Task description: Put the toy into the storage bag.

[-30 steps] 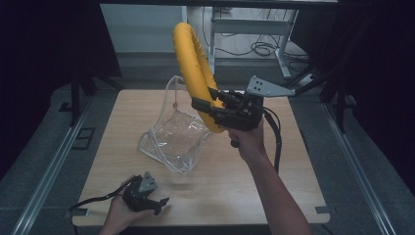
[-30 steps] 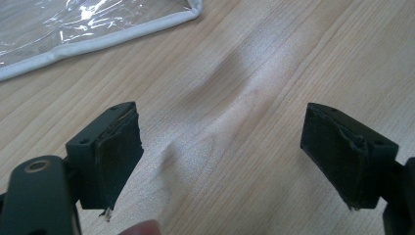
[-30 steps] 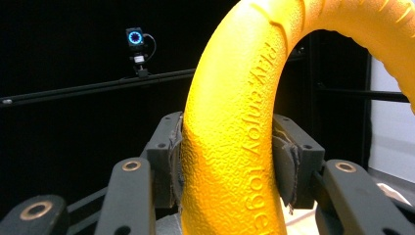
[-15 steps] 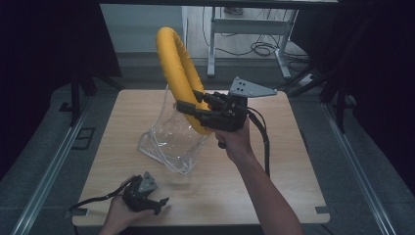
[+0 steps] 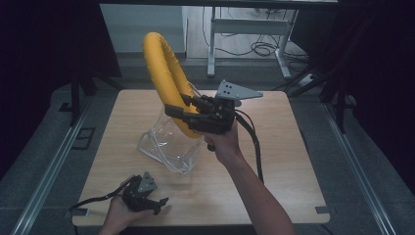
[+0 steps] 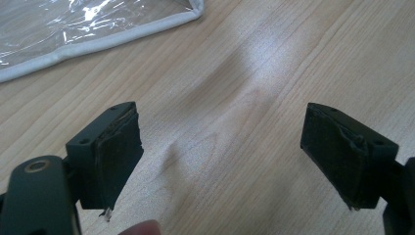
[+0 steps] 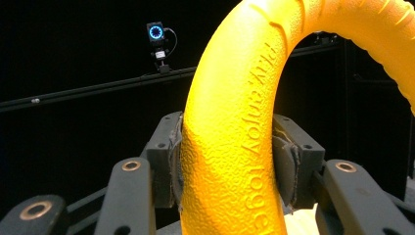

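Observation:
A big yellow ring (image 5: 164, 73) is held up above the table, its lower part clamped by my right gripper (image 5: 178, 113), which is shut on it. In the right gripper view the yellow ring (image 7: 235, 122) fills the gap between both pads, with raised lettering on its skin. Just below it stands a clear plastic bag (image 5: 171, 144) with a white-edged open mouth. My left gripper (image 5: 151, 203) rests low at the table's front left, open with nothing in it. Its wide-apart jaws hover over bare wood in the left gripper view (image 6: 222, 156), with the bag's white hem (image 6: 98, 41) beyond.
The wooden table (image 5: 288, 147) has bare room to the right and front. A black cable (image 5: 254, 147) trails from the right gripper along the forearm. Metal rails (image 5: 44, 181) run along the floor on both sides; desk legs (image 5: 210, 44) and cables stand behind the table.
The right gripper has carried the yellow ring leftward and a little down, over the bag's mouth, and the ring has turned more edge-on. The left gripper has stayed still.

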